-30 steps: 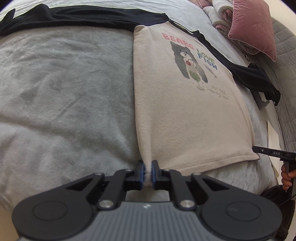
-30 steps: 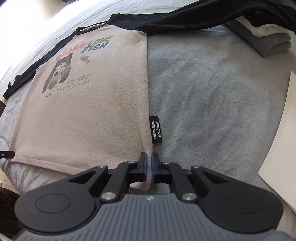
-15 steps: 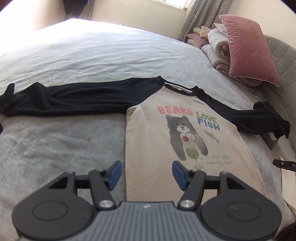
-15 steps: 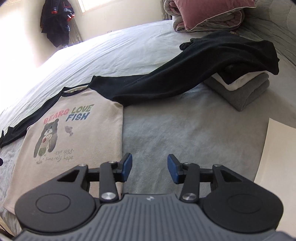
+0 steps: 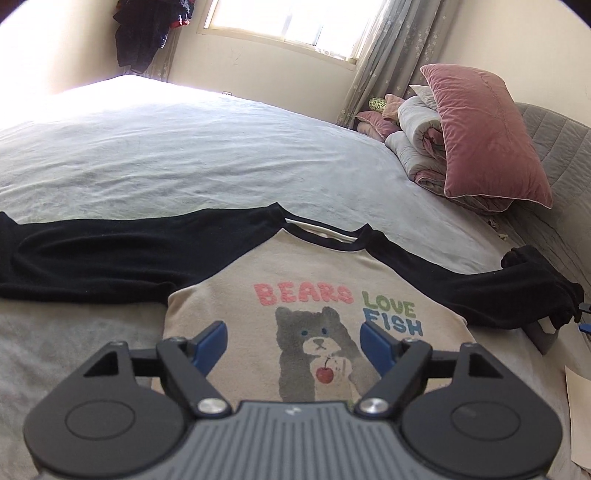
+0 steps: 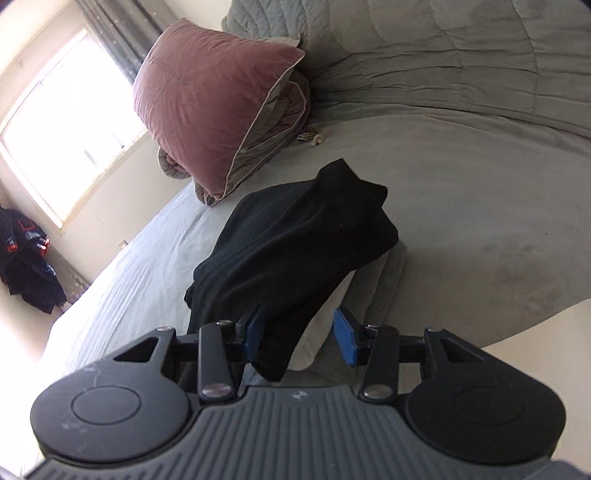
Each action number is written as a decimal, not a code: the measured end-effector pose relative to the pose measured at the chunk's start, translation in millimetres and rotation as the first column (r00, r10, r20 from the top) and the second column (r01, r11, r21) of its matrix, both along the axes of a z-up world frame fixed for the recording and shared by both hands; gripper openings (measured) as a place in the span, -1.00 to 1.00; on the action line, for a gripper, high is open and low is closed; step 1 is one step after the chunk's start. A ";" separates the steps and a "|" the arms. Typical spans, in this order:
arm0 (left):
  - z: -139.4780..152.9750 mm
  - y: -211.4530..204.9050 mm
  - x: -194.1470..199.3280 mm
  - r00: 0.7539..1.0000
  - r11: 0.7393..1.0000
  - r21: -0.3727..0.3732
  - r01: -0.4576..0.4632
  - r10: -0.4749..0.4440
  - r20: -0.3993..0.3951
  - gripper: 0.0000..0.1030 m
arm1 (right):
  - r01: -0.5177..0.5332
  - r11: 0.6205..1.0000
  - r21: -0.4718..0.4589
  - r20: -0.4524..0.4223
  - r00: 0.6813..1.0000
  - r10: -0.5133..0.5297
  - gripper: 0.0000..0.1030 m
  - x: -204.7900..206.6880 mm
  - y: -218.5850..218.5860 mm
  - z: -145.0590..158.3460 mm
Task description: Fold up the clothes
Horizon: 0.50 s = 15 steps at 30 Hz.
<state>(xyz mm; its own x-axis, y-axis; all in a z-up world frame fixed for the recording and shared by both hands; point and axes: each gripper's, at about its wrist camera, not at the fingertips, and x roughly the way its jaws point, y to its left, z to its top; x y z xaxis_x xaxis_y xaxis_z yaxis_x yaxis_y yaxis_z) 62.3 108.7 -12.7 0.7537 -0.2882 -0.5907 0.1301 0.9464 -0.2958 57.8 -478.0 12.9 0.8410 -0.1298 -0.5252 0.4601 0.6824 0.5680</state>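
Note:
A cream shirt (image 5: 314, 295) with a bear print and black sleeves lies flat on the grey bed (image 5: 184, 155). Its left sleeve (image 5: 92, 258) stretches out sideways. My left gripper (image 5: 293, 334) hovers over the shirt's chest, its jaws opening wide with nothing between them. The right sleeve (image 6: 295, 247) is draped over a folded grey and white stack (image 6: 373, 291). My right gripper (image 6: 299, 328) is tilted just in front of that sleeve. It stands open, and its blue pads (image 6: 345, 338) do not press the cloth seen between them.
A pink pillow (image 5: 487, 136) leans on a rolled quilt (image 5: 413, 147) at the head of the bed, by the grey quilted headboard (image 6: 443, 55). Dark clothes (image 5: 147, 33) hang beside the window (image 5: 288, 26). A pale sheet (image 5: 580, 417) lies at the right edge.
Both grippers let go of the shirt's bottom hem and opened. The left one rose to look along the shirt; the right one swung right and rolled toward the sleeve on the stack.

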 end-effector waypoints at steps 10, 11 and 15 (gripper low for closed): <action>-8.1 -23.4 17.9 0.999 1.000 0.000 0.027 -0.027 -0.018 0.55 | 0.175 0.939 0.296 0.078 0.976 -0.206 -0.10 1.7 -56.2 -36.9; -9.4 -25.5 18.9 0.999 1.000 0.001 0.030 -0.030 -0.021 0.55 | 0.173 0.932 0.319 0.094 0.972 -0.213 -0.10 -0.3 -57.9 -38.6; -12.0 -29.8 20.9 0.999 0.999 0.002 0.033 -0.033 -0.030 0.55 | 0.157 0.911 0.381 0.153 0.961 -0.230 -0.54 -7.5 -63.2 -40.9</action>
